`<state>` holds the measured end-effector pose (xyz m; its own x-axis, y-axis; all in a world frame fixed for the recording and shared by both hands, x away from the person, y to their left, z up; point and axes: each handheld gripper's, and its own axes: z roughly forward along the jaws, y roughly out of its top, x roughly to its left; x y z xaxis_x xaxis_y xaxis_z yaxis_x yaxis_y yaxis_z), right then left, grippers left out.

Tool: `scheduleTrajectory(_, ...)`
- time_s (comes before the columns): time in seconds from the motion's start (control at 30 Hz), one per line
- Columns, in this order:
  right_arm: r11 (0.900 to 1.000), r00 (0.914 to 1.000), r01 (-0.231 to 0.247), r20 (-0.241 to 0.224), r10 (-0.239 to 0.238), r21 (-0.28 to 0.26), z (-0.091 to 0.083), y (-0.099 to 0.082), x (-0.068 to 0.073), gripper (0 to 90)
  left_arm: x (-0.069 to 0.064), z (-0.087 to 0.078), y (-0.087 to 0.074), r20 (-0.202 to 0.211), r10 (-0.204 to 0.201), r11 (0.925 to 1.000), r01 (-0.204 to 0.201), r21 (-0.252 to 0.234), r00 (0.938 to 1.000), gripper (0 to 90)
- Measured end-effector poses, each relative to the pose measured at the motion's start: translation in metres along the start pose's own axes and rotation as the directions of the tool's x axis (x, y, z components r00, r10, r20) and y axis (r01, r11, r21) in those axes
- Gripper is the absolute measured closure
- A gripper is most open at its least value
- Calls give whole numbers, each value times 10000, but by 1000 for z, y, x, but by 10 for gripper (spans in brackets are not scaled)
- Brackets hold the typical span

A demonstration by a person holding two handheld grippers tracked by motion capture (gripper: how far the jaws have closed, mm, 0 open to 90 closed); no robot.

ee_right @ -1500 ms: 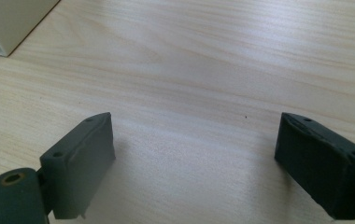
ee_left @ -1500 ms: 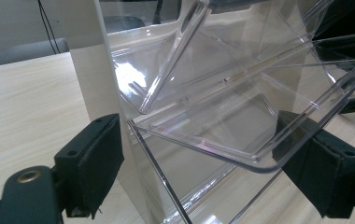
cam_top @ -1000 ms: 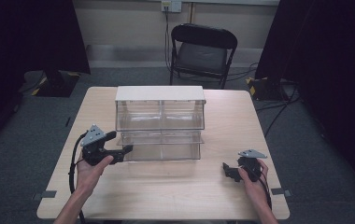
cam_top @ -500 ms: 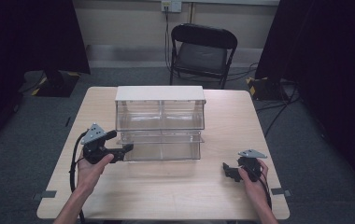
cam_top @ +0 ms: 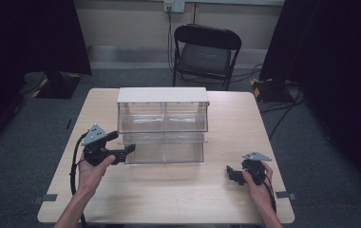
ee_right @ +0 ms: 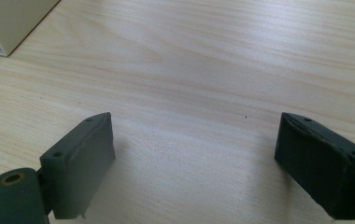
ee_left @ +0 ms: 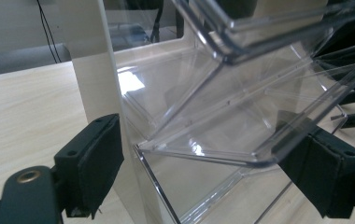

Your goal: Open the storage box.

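A clear plastic bin organizer (cam_top: 162, 114) with a white frame stands in the middle of the wooden table (cam_top: 169, 199). Its lower bin (cam_top: 164, 151) is tilted out toward me. My left gripper (cam_top: 130, 150) is open at the organizer's lower left corner. In the left gripper view its jaws (ee_left: 208, 163) straddle the tilted bin's clear lip (ee_left: 203, 154), with one pad outside the white side wall (ee_left: 94, 70). No pad clearly touches. My right gripper (cam_top: 230, 172) rests open near the table's front right, and between its jaws (ee_right: 194, 158) there is bare wood.
A black folding chair (cam_top: 206, 52) stands behind the table. Cables (cam_top: 283, 109) run on the floor at the right. Bare table (ee_right: 189, 70) lies between the organizer's white corner (ee_right: 12, 23) and my right gripper.
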<state>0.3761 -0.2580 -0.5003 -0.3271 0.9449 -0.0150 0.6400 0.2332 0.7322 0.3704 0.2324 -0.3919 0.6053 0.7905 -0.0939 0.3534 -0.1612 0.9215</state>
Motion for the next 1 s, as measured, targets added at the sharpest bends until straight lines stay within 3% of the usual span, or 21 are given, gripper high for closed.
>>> scheduleTrajectory(0.27,10000,10000,-1,2,1,-1,0,0,0,113,1,0,2,23,71,10000,-71,33,10000,156)
scheduleTrajectory(0.53,10000,10000,-1,1,1,0,0,0,0,113,1,0,4,62,-145,9999,145,-60,9999,155)
scheduleTrajectory(1.0,10000,10000,-2,2,2,-1,0,0,0,113,-1,4,6,129,-36,10000,37,-72,9999,155)
